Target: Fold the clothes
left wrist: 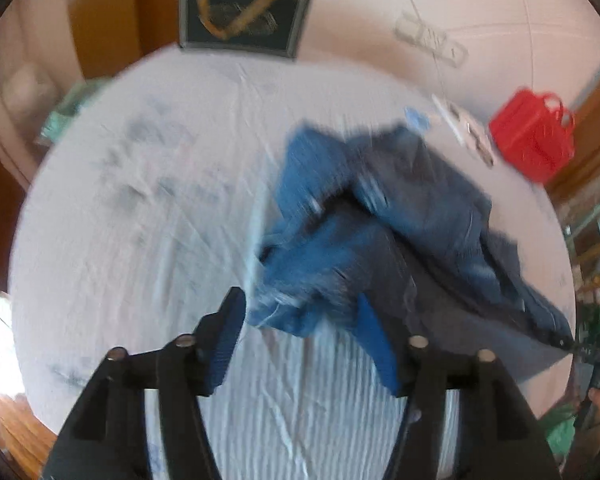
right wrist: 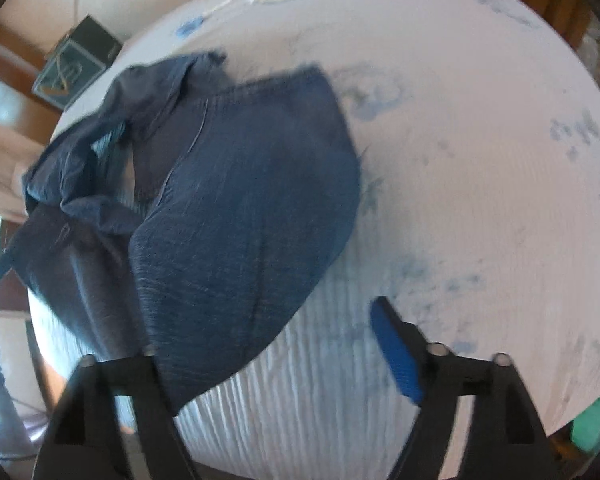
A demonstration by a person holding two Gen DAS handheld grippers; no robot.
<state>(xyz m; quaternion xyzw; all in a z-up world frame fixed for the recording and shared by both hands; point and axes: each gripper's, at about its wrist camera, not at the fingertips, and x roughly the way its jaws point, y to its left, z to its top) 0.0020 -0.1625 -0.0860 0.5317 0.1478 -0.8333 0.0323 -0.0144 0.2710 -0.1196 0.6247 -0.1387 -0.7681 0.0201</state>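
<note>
a white patterned bedsheet (left wrist: 120, 208) spreads beneath both claws. crumpled blue jeans (right wrist: 236, 200) lie heaped just ahead of the left gripper (left wrist: 300, 320), its jaws apart around a denim edge. the right gripper (right wrist: 268, 344) gapes wide, denim draped over its left finger. a red bag (left wrist: 534, 136) sits far right.

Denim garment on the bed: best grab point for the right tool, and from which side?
Grip the denim garment's rounded lower edge, the part nearest the open right tool. Come in low over the bed sheet, sliding one finger under that edge. The cloth lies flat and single-layered there; the far left side is bunched in folds.
</note>
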